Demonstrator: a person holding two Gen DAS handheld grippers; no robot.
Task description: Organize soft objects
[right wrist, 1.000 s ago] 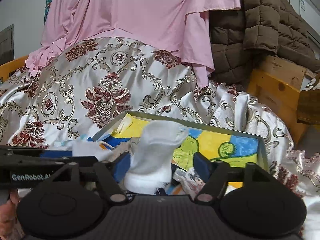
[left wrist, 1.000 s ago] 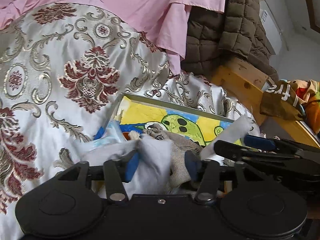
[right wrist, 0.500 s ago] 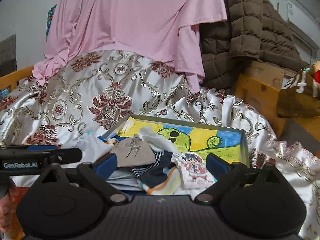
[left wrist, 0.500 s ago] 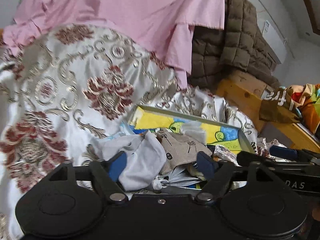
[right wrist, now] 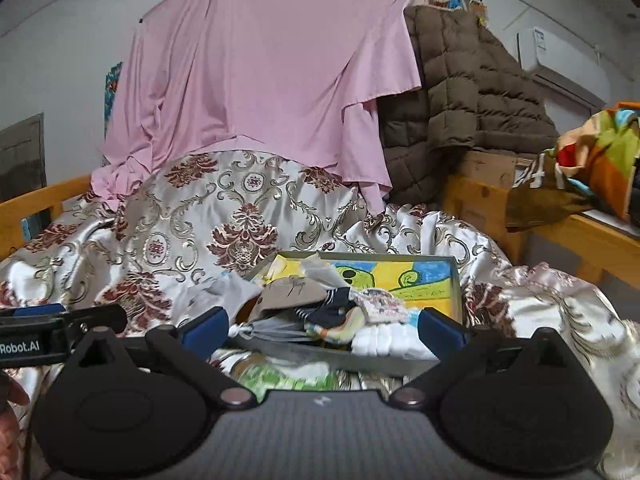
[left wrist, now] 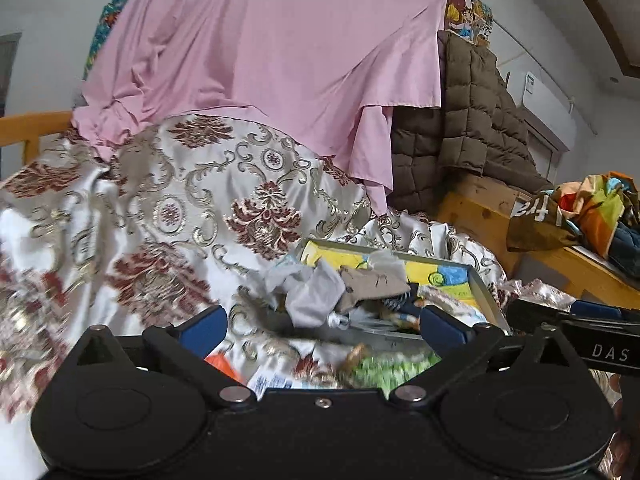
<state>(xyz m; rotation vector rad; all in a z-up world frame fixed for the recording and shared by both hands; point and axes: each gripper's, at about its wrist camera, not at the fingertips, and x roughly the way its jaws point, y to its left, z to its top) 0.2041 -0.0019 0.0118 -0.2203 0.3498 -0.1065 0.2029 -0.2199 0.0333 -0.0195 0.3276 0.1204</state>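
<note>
Two big drapes fill the back: pink sheet (right wrist: 256,80) hung over a floral satin bedspread (right wrist: 192,224), w/ a brown quilted coat (right wrist: 464,92) to the right. Down front on the bedspread sits the shallow tray (right wrist: 456,280) w/ a yellow/green cartoon bottom. That's where our soft stuff lives.

We judge the step as picking the next piece to sort. To do it well, we'd come in low over the near rim, pinch one item only at a free edge, and lift straight so the pile doesn't drag out w/ it.

Tray contents, approx biggest first: grey cloth (left wrist: 316,300) spilling over the left edge, beige sock (right wrist: 292,292) on top, white socks (right wrist: 384,340) at the near rim, navy striped sock (right wrist: 332,304), a small printed sock (right wrist: 380,300). Far half of the tray is bare.

Left gripper (left wrist: 320,330) is spread wide, nothing in it. Right gripper (right wrist: 320,328) likewise wide apart and empty, hovering just short of the tray.
</note>
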